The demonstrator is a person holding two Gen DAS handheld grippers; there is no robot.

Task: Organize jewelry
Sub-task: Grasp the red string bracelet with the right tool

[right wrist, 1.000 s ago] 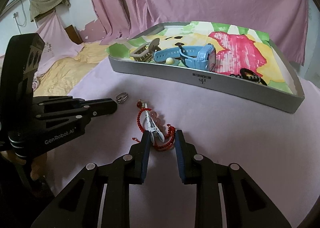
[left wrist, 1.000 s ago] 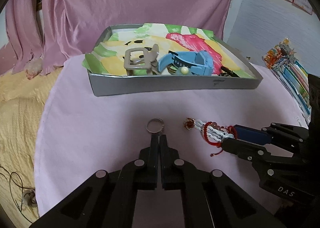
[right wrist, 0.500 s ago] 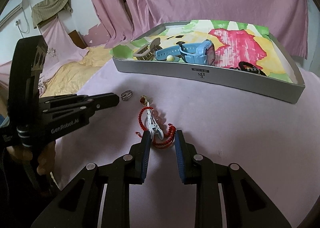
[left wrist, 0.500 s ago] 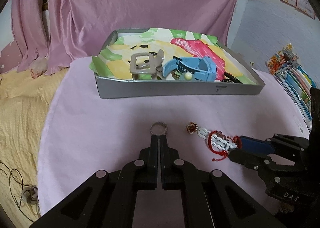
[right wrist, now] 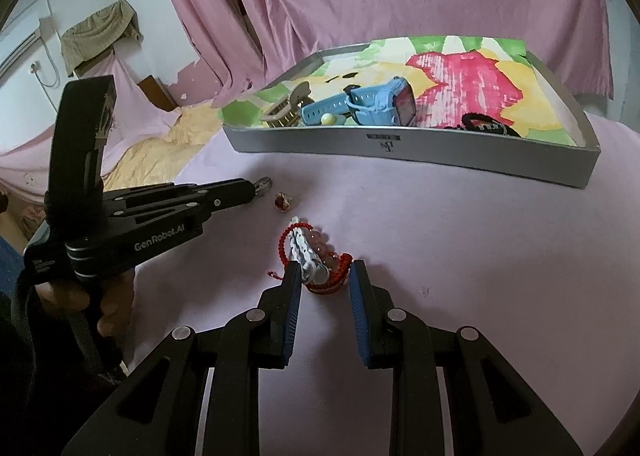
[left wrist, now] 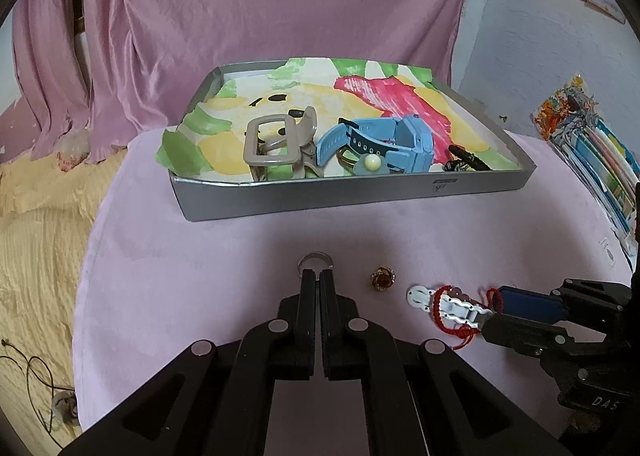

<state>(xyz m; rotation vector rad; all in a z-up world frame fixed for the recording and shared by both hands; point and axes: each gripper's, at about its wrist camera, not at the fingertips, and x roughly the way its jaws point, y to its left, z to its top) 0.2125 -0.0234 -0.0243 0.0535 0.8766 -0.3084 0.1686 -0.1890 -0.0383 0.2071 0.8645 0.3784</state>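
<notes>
Surface: round table (left wrist: 200, 256) under a pale pink cloth, pink drapes behind it.
Tray: shallow grey tray (left wrist: 360, 195) at the far side of the table, lined with a sheet painted in green, yellow and red.
Tray contents: beige claw hair clip (left wrist: 276, 143) at the left; blue watch (left wrist: 384, 139) just right of it, with a small cream bead (left wrist: 373, 163) in front; a black hair tie (right wrist: 484, 123) further right, near the front wall.
Silver ring: silver ring (left wrist: 315, 260) on the cloth, in front of the tray, at the tips of the left gripper.
Left gripper: left gripper (left wrist: 316, 276), jaws drawn together with only a thin slit between them; the ring sits at their tips, but whether it is pinched cannot be told. The right wrist view shows a hand (right wrist: 80, 296) holding its handle.
Amber ring: small gold-toned ring with a reddish stone (left wrist: 383, 278), loose on the cloth, between the silver ring and the bracelet bundle, touching neither.
Bracelet bundle: red cord bracelet (right wrist: 336, 276) and pale pink beads wound about a white hair clip (left wrist: 452, 304), lying on the cloth at the right.
Right gripper: right gripper (right wrist: 324, 276), jaws apart, blue pads to either side of the near end of the bundle; the left pad touches the white clip, the right pad stands just clear of the red cord.
</notes>
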